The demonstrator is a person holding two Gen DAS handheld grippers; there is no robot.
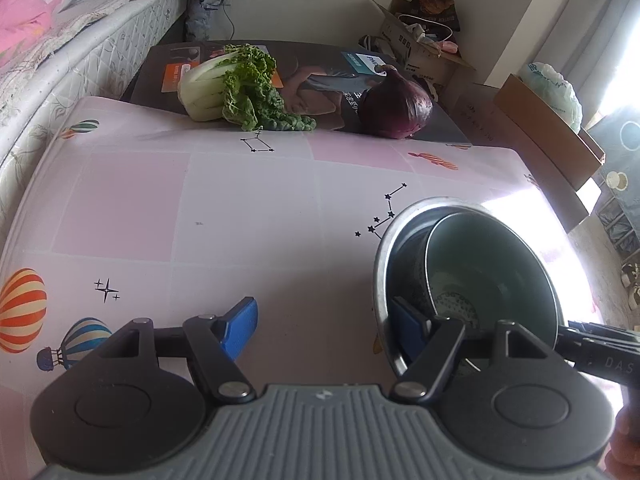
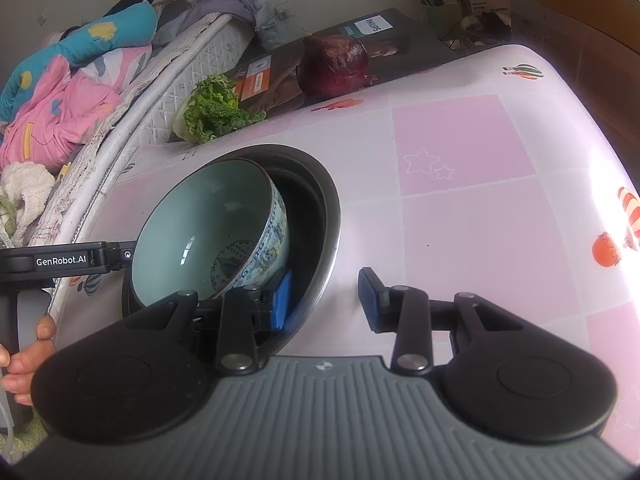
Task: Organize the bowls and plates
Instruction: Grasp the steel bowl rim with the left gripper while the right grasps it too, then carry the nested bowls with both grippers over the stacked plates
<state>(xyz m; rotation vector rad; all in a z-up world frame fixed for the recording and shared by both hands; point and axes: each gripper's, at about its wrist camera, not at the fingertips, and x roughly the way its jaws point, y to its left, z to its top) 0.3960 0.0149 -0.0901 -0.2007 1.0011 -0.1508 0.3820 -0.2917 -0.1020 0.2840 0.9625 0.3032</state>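
Note:
A steel basin (image 1: 382, 252) stands on the pink tablecloth, and a blue-patterned ceramic bowl (image 1: 488, 256) with a pale green inside leans tilted in it. My left gripper (image 1: 324, 328) is open, its right finger inside the basin and its left finger over the cloth, straddling the near rim. In the right wrist view the same basin (image 2: 320, 196) and bowl (image 2: 204, 224) show. My right gripper (image 2: 326, 300) is open, its left finger inside the basin by the bowl's wall and its right finger outside over the cloth.
A leafy cabbage (image 1: 232, 84) and a red onion (image 1: 398, 108) lie on a dark box (image 1: 304, 60) at the table's far edge. A bed (image 1: 80, 40) runs along the left. Cardboard boxes (image 1: 548, 128) stand at the right.

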